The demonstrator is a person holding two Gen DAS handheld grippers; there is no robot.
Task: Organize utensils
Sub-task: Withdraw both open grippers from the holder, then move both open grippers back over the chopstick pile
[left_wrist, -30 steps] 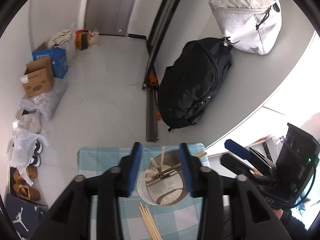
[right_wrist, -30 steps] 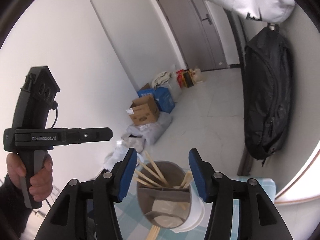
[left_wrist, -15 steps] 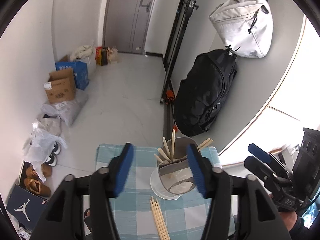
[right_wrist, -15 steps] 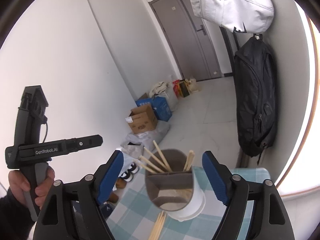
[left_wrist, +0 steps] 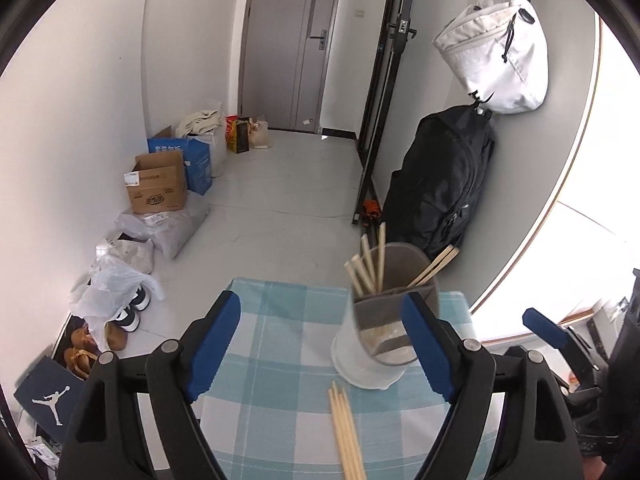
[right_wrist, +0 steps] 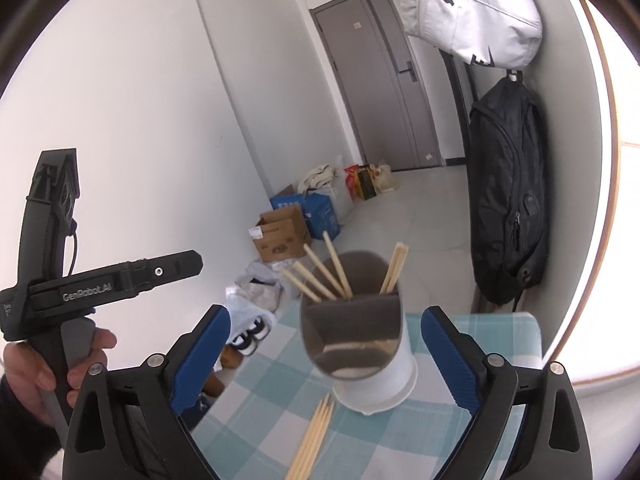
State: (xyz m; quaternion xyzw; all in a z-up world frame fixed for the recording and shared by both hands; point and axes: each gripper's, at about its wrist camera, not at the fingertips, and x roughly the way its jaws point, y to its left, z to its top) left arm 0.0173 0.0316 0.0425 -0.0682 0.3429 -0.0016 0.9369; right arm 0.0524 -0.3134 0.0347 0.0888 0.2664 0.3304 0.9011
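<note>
A two-part utensil holder [left_wrist: 374, 336], grey inside a white cup, stands on the blue-checked tablecloth [left_wrist: 276, 360] with several chopsticks [left_wrist: 370, 268] upright in it. A loose bundle of chopsticks [left_wrist: 346, 432] lies on the cloth in front of it. My left gripper [left_wrist: 320, 312] is short of the holder, its jaws opening with nothing between the pads. In the right wrist view the holder [right_wrist: 360, 344] and the loose chopsticks [right_wrist: 314, 436] sit beyond my right gripper [right_wrist: 326, 324]. Its jaws are opening wide too, and the pads are clear of the cup.
A hand [right_wrist: 40, 372] holds the left gripper at the left of the right wrist view. A black backpack [left_wrist: 440, 184] and a white bag [left_wrist: 496, 64] hang on the right wall. Cardboard boxes [left_wrist: 158, 188], bags and shoes [left_wrist: 132, 312] line the floor past the table's left edge.
Both grippers have opened wider and drawn back from the holder, which now sits farther beyond the fingertips. The holder has slid to the right in the left wrist view.
</note>
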